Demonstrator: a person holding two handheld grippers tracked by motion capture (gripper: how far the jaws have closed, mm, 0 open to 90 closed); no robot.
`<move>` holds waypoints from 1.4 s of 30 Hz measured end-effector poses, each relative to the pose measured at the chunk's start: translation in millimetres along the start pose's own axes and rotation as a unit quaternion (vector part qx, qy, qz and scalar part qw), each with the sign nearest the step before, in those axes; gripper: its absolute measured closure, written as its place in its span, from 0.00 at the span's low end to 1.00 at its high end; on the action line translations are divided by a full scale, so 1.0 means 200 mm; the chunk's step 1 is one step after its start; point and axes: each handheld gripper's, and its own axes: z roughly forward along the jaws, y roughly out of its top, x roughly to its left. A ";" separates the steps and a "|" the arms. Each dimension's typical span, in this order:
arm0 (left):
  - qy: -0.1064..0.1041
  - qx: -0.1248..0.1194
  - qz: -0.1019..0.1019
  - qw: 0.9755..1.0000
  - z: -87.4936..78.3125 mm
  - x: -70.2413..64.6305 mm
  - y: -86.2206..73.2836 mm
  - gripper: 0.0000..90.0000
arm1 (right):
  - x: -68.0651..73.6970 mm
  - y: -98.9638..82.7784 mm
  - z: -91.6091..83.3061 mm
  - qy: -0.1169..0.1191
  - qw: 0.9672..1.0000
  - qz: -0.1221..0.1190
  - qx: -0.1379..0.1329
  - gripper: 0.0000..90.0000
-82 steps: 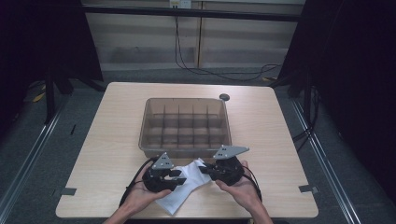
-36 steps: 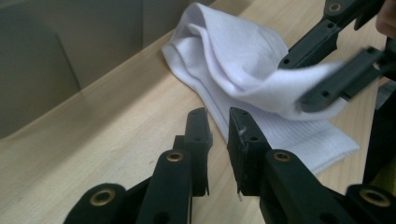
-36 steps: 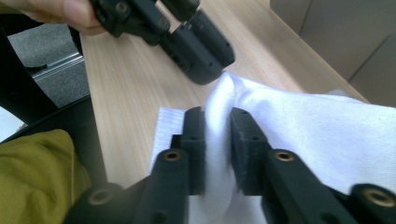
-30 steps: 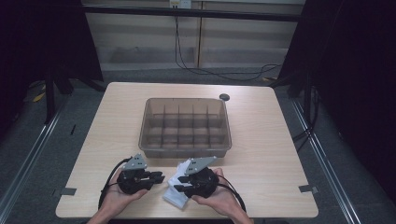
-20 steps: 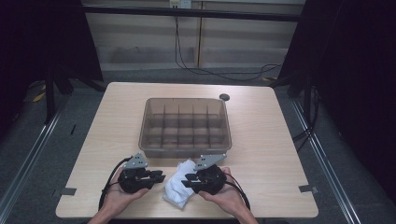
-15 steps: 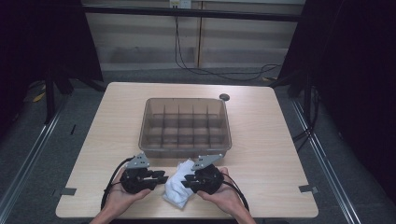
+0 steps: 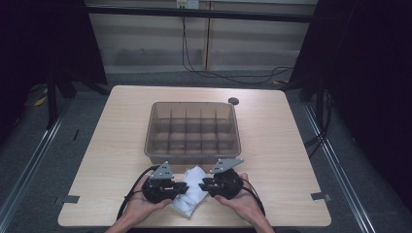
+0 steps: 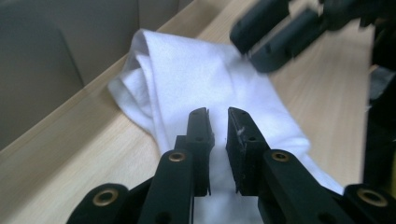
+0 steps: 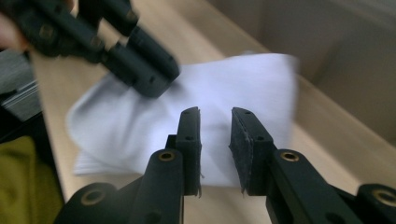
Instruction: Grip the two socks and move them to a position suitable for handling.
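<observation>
Closing in from 9 and 3 o'clock, the left gripper [image 7: 180,188] and right gripper [image 7: 206,184] flanked the white cloth [image 7: 190,195], now bunched narrower than 1 second ago, at the worktop's [image 7: 291,145] 6 o'clock edge before the divided bin [image 7: 192,130]. Left fingers [image 8: 201,135], just closing, and right fingers [image 9: 189,135] stood slightly parted, unclenched, gripping nothing, so the folding looked unfinished.

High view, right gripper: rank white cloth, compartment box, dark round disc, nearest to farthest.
From the right gripper:
1. White cloth, just to its left, between the two grippers.
2. Compartment box, behind it at mid-table.
3. Dark round disc, beyond the box near the table's far edge.
</observation>
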 end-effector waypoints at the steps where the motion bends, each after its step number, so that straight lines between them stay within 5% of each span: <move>1: -0.004 0.008 0.003 1.000 0.02 -0.01 0.00 0.88 | -0.01 0.00 0.00 -0.005 1.000 0.002 -0.001 0.79; 7: -0.018 0.030 0.018 0.999 0.02 -0.05 -0.02 0.90 | -0.11 0.02 0.10 -0.013 0.999 0.030 0.009 0.58; 13: -0.024 0.026 0.018 0.999 -0.02 -0.07 -0.05 0.90 | -0.11 0.03 0.18 0.003 0.999 0.036 0.028 0.52; 20: -0.027 0.013 0.007 1.000 0.01 -0.06 -0.02 0.86 | -0.05 0.02 0.20 -0.011 0.999 -0.005 0.033 0.61; 26: -0.037 0.022 0.001 0.999 0.03 -0.06 -0.04 0.84 | -0.05 -0.02 0.20 -0.007 1.000 -0.004 0.011 0.62; 29: -0.027 0.022 0.018 0.999 0.02 -0.08 -0.04 0.84 | -0.03 -0.01 0.20 -0.014 1.000 0.003 0.020 0.63; 33: -0.025 0.021 0.022 0.999 0.03 -0.08 -0.05 0.84 | -0.02 0.00 0.20 0.015 0.999 0.014 0.026 0.86; 38: -0.022 0.023 0.023 0.999 0.03 -0.08 -0.04 0.86 | -0.02 0.01 0.19 0.012 1.000 0.017 0.018 0.92; 42: -0.014 0.017 0.016 1.000 0.05 -0.06 -0.04 0.86 | -0.01 0.05 0.13 0.011 1.000 0.013 -0.014 0.94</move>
